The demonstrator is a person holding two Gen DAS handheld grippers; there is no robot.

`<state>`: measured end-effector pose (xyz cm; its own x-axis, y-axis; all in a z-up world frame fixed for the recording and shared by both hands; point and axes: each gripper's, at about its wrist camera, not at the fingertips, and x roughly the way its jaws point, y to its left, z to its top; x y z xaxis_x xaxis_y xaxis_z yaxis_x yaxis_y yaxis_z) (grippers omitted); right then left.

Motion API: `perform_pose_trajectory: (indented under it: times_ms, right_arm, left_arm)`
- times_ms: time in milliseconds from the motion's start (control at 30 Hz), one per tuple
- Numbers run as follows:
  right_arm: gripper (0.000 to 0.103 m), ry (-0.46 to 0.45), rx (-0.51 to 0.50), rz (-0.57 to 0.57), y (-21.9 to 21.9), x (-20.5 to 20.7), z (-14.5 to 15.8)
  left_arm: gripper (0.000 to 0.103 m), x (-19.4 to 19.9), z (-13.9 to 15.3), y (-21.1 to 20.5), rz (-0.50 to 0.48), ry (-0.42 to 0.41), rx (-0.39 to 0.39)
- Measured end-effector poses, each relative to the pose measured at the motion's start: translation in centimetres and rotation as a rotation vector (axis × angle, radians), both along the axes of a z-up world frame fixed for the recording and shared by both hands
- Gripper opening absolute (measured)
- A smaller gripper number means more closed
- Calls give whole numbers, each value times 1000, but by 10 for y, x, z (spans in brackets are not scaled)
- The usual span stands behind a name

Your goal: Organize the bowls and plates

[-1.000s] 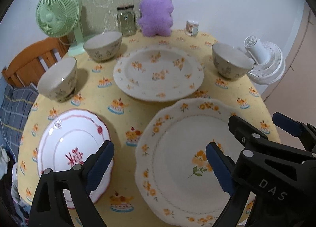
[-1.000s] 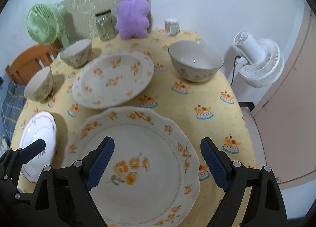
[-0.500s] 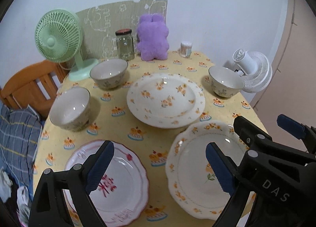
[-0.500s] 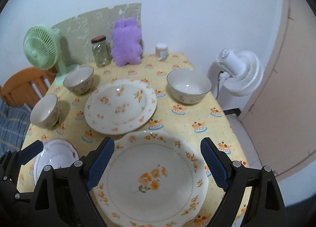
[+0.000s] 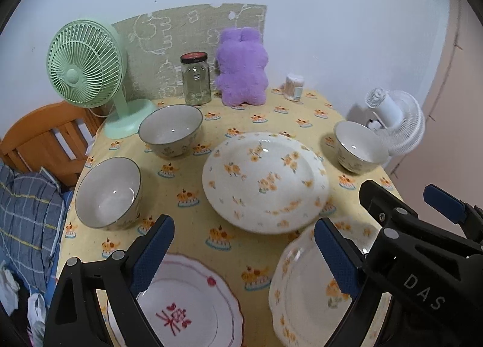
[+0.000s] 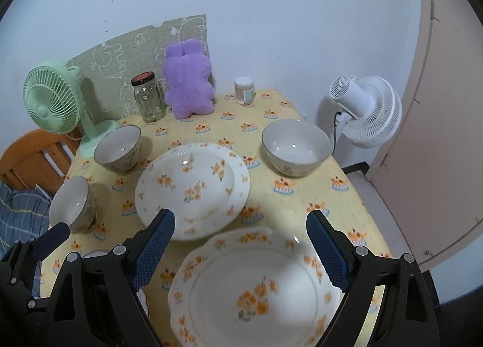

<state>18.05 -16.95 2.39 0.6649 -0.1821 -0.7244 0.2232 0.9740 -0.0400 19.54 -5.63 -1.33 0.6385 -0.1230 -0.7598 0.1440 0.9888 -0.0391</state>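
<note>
On the yellow tablecloth [image 5: 193, 165] lie a round floral plate [image 5: 265, 181] in the middle, a scalloped floral plate [image 5: 302, 286] at front right and a white plate with a red emblem [image 5: 187, 310] at front left. Three grey-rimmed bowls stand around them: back left [image 5: 170, 131], left [image 5: 107, 193] and right [image 5: 359, 147]. My left gripper [image 5: 241, 253] is open and empty above the front plates. My right gripper [image 6: 241, 250] is open and empty above the scalloped plate [image 6: 253, 292]; the round plate [image 6: 193, 187] and right bowl [image 6: 295, 147] lie beyond it.
At the table's back stand a green fan [image 5: 87, 72], a glass jar [image 5: 196, 79], a purple plush toy [image 5: 241, 67] and a small container [image 5: 294, 87]. A white fan [image 6: 365, 111] stands off the right edge. A wooden chair [image 5: 39, 141] is at the left.
Both grippers have pulled back and risen from the plates, so more of the table and wall shows. Both stay open and empty. No dish has moved.
</note>
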Motion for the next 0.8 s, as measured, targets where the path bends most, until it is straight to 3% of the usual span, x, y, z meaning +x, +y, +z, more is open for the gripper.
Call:
perform_pose_trajectory:
  times_ms: [400, 800]
  right_arm:
    - [91, 38, 39, 50, -22, 89, -25]
    - [91, 126, 95, 79, -32, 154, -76]
  left_arm:
    - [95, 78, -26, -13, 119, 34, 36]
    - [91, 134, -73, -12, 194, 128, 90]
